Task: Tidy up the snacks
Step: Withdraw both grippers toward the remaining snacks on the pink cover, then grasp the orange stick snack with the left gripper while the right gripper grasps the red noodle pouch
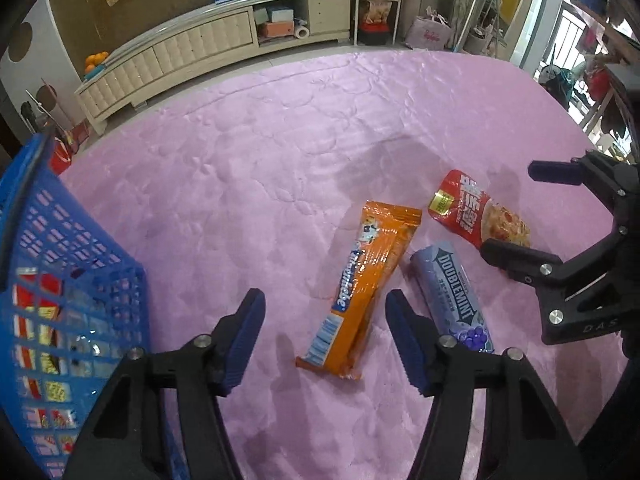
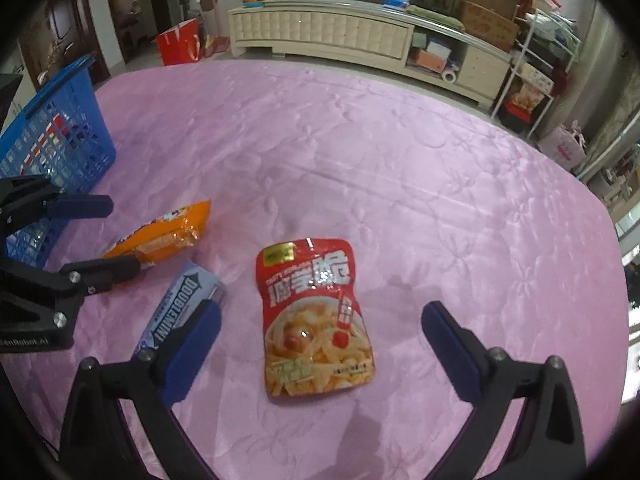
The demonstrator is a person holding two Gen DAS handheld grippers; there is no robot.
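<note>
Pink quilted cloth covers our table [image 1: 248, 152], and the blue plastic basket [image 1: 60, 280] already has some packs inside. Three snacks wait outside: the long orange wrapper [image 1: 360, 288], purple Doublemint gum pack [image 1: 448, 292] and red noodle-snack pouch [image 2: 316, 320]. Our left gripper [image 1: 325, 340] and right gripper [image 2: 320, 348] have fingers spread, holding nothing; only the left view shows the basket's filling, and only the right shows the pouch's whole front.

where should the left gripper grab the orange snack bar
Grip the orange snack bar across its narrow width near the middle, coming straight down from above. It lies flat on the pink cloth, and the open left gripper already has a finger on each long side.
</note>
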